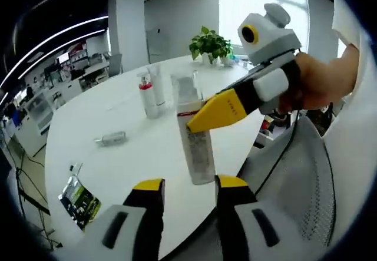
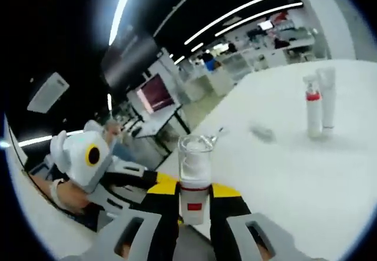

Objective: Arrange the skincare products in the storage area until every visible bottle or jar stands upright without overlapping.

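Two bottles already stand upright side by side in the upper middle of the left gripper view: a red-collared pump bottle (image 1: 146, 96) and a white tube (image 1: 158, 83) just behind it, well back on the white bench (image 1: 118, 155). A third, the tall clear-capped bottle (image 1: 194, 134), is upright near the bench edge, clamped at its red band by the right gripper (image 2: 194, 205), whose yellow fingers (image 1: 219, 111) close on it at mid-height, probably to keep it vertical while it is placed. The left gripper (image 1: 189, 184) sits low in its own view with fingers narrowly apart and holding nothing, the bottle's base just beyond them. A small grey tube (image 1: 111, 138) lies flat at centre left and would need standing up; a dark sachet (image 1: 79, 197) lies at lower left.
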`<state>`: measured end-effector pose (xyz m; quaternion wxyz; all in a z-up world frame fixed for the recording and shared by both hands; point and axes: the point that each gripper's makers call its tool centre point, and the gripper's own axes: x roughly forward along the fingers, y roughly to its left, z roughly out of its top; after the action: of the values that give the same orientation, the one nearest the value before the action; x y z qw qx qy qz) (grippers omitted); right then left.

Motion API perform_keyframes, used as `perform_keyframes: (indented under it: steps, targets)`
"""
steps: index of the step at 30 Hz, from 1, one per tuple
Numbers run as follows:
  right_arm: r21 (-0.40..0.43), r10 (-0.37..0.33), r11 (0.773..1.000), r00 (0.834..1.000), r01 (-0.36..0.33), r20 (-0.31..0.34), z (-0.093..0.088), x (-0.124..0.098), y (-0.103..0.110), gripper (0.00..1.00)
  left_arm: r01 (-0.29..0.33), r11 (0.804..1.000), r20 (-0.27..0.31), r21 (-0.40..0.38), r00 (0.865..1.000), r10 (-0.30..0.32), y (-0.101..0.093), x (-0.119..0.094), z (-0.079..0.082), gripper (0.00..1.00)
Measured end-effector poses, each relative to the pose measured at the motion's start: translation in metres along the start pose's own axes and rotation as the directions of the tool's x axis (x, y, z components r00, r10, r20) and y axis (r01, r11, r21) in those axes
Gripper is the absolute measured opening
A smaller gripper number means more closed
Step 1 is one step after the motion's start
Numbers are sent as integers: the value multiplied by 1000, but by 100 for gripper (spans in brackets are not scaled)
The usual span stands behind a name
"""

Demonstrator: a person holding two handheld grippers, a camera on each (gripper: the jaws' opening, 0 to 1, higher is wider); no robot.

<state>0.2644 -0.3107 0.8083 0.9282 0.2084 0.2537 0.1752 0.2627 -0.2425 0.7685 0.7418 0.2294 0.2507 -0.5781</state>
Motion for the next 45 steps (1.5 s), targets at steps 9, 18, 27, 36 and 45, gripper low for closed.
perform_keyframes:
  steps: [9, 18, 27, 36, 45]
  targets:
    - [-9, -60, 998, 997, 61, 47, 7, -10, -41, 13, -100, 994, -161, 40, 981, 105, 28, -26, -82, 29]
    - [-64, -222, 972, 971, 228, 94, 24, -25, -114, 13, -218, 976, -67, 21, 973, 219, 43, -2, -69, 37]
    - [-123, -356, 921, 927, 369, 114, 43, -14, -183, 13, -210, 972, -204, 102, 952, 227, 46, 0, -98, 38]
    - [-135, -441, 882, 892, 451, 102, 42, 8, -229, 13, -218, 969, -218, 116, 946, 239, 49, -1, -101, 38]
    - [-160, -530, 824, 839, 544, 121, 47, 19, -269, 13, -196, 976, -224, 98, 951, 214, 46, 0, -104, 37]
